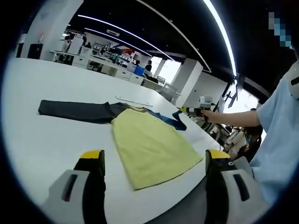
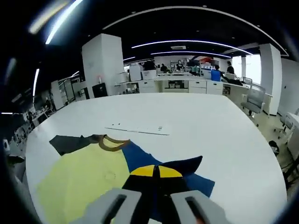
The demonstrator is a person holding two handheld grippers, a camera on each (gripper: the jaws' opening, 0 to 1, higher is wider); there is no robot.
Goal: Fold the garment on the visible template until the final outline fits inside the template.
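Sleeve pinched, shirt flat on white table (image 1: 42,149).

Right gripper (image 2: 156,171) clamped on navy sleeve (image 2: 191,173) at 5 o'clock of yellow shirt (image 1: 149,144); left gripper (image 1: 154,161) spread wide, holding nothing.

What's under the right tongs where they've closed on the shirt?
The right tongs are shut on the shirt's dark blue sleeve, lifting a fold. Below lies more blue sleeve on the white table. Anything beneath that bunched fabric is covered.

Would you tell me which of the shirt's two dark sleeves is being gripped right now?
The folded-up blue sleeve, pinched by the right gripper; the other dark sleeve lies stretched flat, untouched.
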